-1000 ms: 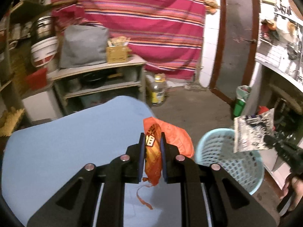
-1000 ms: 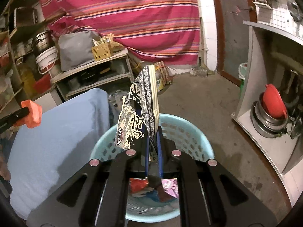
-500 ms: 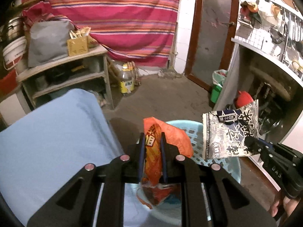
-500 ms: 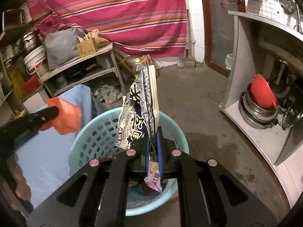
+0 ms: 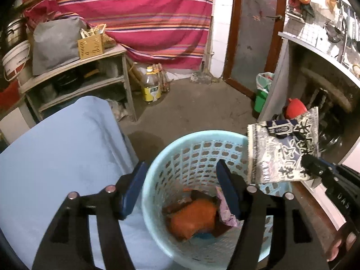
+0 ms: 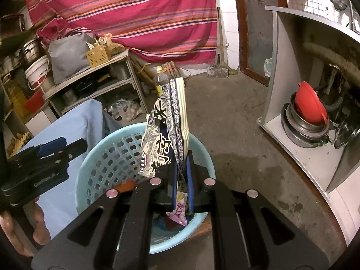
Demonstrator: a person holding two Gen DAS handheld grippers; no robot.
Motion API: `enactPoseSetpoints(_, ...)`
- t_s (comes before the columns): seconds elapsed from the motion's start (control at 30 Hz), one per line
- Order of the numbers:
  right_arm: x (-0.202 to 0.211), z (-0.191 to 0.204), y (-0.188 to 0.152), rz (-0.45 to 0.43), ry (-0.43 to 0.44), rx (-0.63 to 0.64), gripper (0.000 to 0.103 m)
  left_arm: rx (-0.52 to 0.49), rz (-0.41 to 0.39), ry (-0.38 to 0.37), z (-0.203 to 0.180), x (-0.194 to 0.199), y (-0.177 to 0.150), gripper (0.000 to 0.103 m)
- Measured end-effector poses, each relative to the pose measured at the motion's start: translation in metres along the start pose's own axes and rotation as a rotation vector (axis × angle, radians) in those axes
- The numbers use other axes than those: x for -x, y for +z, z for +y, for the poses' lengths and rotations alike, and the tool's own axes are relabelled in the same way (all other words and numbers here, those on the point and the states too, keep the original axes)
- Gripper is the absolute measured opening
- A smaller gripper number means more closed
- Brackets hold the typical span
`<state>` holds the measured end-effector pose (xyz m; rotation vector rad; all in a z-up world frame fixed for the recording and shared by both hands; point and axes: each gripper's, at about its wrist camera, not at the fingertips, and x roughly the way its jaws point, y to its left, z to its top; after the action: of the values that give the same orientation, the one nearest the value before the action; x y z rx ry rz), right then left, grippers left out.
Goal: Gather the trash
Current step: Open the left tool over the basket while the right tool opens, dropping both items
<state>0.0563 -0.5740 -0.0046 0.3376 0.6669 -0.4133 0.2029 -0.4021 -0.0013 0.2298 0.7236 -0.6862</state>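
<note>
Your left gripper has just been opening over the basket, nothing between its fingers.
The orange wrapper lies on the basket floor below; your right gripper pinches the black-and-white packet upright above the rim.

Light blue perforated basket stands upright on the floor beside a blue-covered surface. Inside, at the bottom: an orange wrapper, crumpled, and a purple wrapper beside it. A black-and-white printed snack bag, flattened, is held upright above the basket rim.
</note>
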Motion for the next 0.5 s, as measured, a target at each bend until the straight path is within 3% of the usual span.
enactPoseSetpoints(0.13, -0.002, 0.003, -0.001, 0.006, 0.002, 0.014, 0.008, 0.029, -0.022, 0.036, 0.015, 0.012, 0.001, 0.08)
enactPoseSetpoints(0.33, -0.009, 0.019, -0.003, 0.036, 0.005, 0.055, 0.013, 0.066, -0.04, 0.061, 0.033, 0.028, 0.001, 0.082)
enactPoseSetpoints(0.47, -0.016, 0.03, -0.005, 0.056, -0.008, 0.076, 0.023, 0.067, -0.051, 0.079, 0.039, 0.034, -0.001, 0.082)
enactPoseSetpoints(0.5, -0.018, 0.031, -0.005, 0.059, -0.005, 0.074, 0.03, 0.069, -0.053, 0.083, 0.041, 0.036, -0.002, 0.082)
